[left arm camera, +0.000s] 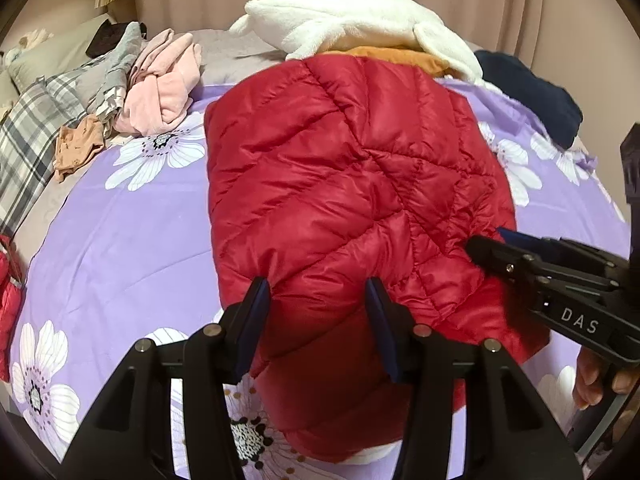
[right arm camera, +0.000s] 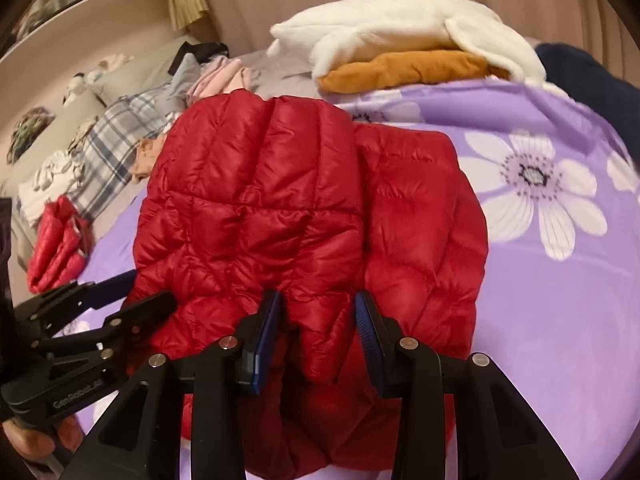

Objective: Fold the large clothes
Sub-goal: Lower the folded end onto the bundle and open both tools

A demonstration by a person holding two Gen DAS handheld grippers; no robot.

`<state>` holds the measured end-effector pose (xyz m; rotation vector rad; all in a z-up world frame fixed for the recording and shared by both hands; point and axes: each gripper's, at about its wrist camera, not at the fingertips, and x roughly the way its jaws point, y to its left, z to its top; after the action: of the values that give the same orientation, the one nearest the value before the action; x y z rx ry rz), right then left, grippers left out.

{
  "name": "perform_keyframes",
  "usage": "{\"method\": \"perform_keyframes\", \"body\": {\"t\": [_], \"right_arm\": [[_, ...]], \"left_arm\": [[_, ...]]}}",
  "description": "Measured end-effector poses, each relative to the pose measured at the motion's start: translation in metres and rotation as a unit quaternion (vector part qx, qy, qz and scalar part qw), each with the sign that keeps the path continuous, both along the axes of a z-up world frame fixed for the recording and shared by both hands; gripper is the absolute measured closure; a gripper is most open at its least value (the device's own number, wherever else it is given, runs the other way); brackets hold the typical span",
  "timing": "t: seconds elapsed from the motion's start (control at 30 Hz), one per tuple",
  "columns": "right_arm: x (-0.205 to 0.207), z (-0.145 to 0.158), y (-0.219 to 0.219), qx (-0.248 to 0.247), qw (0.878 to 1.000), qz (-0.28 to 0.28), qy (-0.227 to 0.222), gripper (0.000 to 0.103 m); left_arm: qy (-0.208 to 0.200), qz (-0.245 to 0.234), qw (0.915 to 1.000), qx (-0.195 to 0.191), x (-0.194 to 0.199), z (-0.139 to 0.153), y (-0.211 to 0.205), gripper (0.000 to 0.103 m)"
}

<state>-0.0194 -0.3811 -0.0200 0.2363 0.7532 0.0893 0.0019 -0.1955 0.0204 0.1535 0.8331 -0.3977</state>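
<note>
Both claws, left and right, angled down onto red puffer jacket.

Red quilted puffer jacket lying on bed, over purple floral cover. Shiny, puffy, stitched in diagonal channels. Folded into compact bundle; one layer doubled over another, upper layer's edge running down middle in right wrist view. Near end bunched and rounded, far end squarer, close to stack of folded white and orange clothes.
</note>
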Motion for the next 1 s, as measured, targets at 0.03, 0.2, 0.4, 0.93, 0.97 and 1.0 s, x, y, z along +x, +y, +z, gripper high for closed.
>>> {"method": "perform_keyframes", "body": {"t": [0.03, 0.2, 0.4, 0.93, 0.97, 1.0], "right_arm": [[-0.004, 0.004, 0.0, 0.007, 1.0, -0.001, -0.002, 0.063], [-0.033, 0.026, 0.004, -0.008, 1.0, -0.005, -0.022, 0.05], [-0.065, 0.046, 0.011, -0.034, 0.999, -0.025, -0.022, 0.028], [-0.137, 0.108, 0.032, -0.074, 0.994, -0.044, -0.068, 0.001], [-0.14, 0.112, 0.033, -0.077, 0.994, -0.045, -0.066, 0.001], [-0.143, 0.113, 0.035, -0.08, 0.993, -0.048, -0.066, 0.001]], "left_arm": [[0.002, 0.001, 1.0, -0.005, -0.002, 0.003, 0.002, 0.05], [-0.005, 0.016, 0.9998, -0.015, -0.017, 0.02, 0.009, 0.022], [-0.011, 0.024, 0.9996, 0.01, -0.046, 0.039, 0.015, 0.004], [-0.045, 0.066, 0.9967, 0.013, -0.127, 0.112, 0.042, 0.0], [-0.043, 0.067, 0.9968, 0.011, -0.129, 0.114, 0.043, 0.0], [-0.042, 0.069, 0.9967, 0.008, -0.132, 0.116, 0.044, 0.0]]}}
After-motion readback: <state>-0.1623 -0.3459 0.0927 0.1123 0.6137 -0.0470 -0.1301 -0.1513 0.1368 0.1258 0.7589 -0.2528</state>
